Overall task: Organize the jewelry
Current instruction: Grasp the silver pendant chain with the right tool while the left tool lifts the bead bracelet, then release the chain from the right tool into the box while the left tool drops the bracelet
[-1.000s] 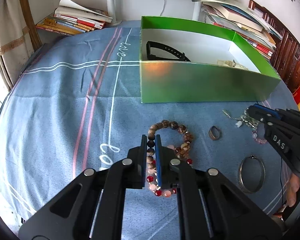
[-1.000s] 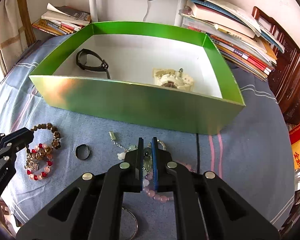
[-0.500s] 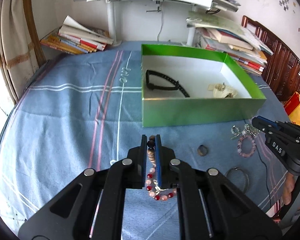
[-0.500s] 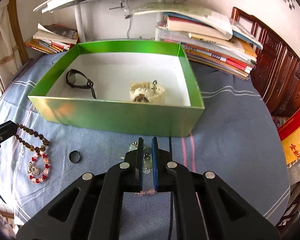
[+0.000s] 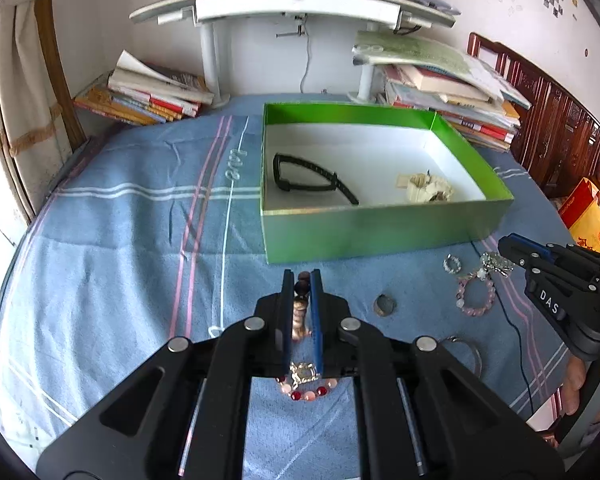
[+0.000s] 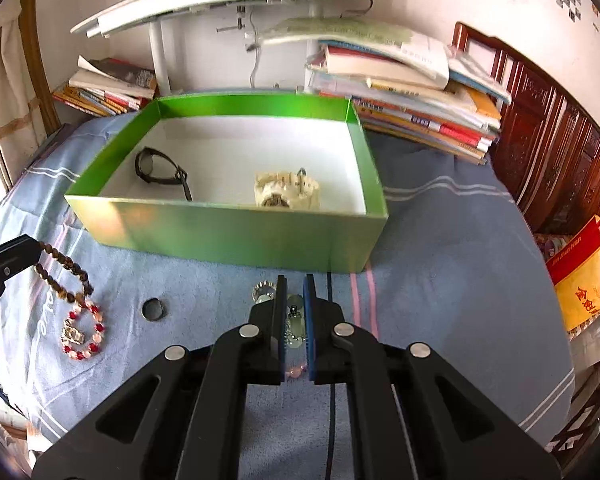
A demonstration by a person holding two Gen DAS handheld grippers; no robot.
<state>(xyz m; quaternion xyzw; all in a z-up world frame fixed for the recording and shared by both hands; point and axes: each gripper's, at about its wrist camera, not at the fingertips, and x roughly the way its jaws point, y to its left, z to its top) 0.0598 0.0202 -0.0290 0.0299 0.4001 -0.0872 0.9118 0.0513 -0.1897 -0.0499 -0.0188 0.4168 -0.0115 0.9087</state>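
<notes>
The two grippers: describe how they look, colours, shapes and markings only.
Both the left gripper and the right gripper are matte black plastic with angular linkage arms joined by round silver rivets. Their flat parallel fingers carry blue pads. The right gripper's body shows white letters "DAS". A bare hand grips its handle.

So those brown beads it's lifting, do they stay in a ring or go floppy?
Probably floppy: in the right wrist view the brown bead bracelet droops in a loose strand from the left gripper, with a red-and-pink bracelet dangling below. It likely swings when moved, and round beads might slip between the fingers.
</notes>
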